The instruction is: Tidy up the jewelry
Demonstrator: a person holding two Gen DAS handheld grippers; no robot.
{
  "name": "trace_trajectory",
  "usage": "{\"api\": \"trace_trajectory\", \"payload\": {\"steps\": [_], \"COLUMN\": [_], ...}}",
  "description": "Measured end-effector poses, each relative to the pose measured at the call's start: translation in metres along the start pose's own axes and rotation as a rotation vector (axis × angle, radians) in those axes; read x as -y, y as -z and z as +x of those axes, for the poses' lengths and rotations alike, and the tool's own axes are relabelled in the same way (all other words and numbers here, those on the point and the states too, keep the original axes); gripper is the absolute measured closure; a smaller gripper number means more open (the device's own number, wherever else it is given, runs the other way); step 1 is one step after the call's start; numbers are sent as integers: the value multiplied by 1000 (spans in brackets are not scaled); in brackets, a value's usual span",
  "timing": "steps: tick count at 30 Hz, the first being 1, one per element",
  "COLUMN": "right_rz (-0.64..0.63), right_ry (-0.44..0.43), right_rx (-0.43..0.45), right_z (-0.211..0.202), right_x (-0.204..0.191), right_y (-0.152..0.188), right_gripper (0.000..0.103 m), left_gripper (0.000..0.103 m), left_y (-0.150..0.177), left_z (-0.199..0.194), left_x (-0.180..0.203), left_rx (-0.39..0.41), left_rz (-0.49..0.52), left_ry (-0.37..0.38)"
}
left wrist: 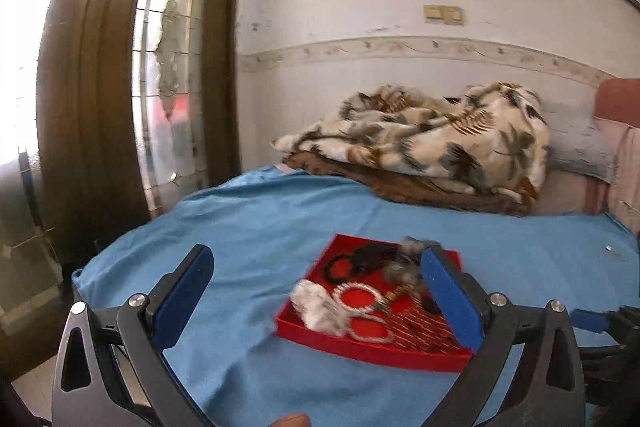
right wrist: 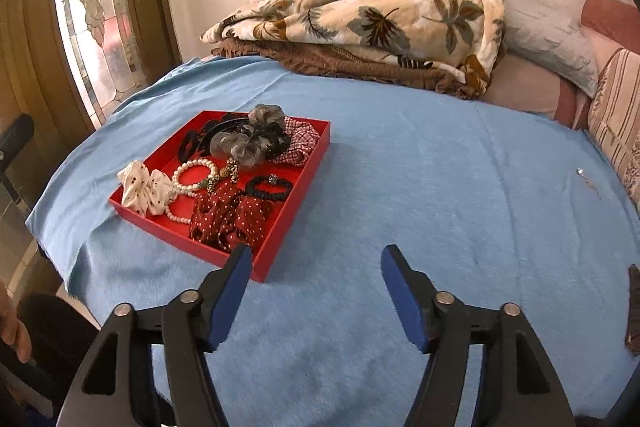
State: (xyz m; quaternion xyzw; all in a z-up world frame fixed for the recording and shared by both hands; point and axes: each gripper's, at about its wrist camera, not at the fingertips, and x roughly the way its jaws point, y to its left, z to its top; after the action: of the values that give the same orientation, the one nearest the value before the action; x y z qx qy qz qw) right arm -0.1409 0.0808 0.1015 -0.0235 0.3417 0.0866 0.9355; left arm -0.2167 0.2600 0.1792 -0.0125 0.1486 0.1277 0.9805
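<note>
Red tray [left wrist: 356, 347] of jewelry and scrunchies sits on blue bedspread [left wrist: 248, 227]. Left wrist view: left gripper [left wrist: 316, 291] spread wide, empty, tray behind it. Right wrist view: right gripper [right wrist: 316, 267] released, empty, just beside tray's near corner; pearl bracelet [right wrist: 195, 177] inside tray.

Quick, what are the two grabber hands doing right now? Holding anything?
Left gripper: open wide, holding nothing.
Right gripper: open, holding nothing, over the blue blanket beside the red tray.
</note>
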Motion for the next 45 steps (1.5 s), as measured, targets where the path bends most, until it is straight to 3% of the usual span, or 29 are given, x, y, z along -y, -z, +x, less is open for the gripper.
{"api": "trace_trajectory", "payload": {"steps": [6,10,19,45], "right_rz": [42,74,47,-7], "right_ry": [48,70,105,114], "right_rx": [25,26,43,9], "right_z": [-19,-25,-32,-20], "right_x": [19,28,26,11], "right_y": [11,20,30,34], "right_gripper": [24,23,22,16], "left_gripper": [0,0,0,0], "left_y": [5,13,26,48], "left_z": [-12,-6,4,28], "left_x": [33,49,53,53], "left_rx": [-50,-158,-276,-417], "left_rz": [72,115,132,130], "left_ry": [20,39,49,100]}}
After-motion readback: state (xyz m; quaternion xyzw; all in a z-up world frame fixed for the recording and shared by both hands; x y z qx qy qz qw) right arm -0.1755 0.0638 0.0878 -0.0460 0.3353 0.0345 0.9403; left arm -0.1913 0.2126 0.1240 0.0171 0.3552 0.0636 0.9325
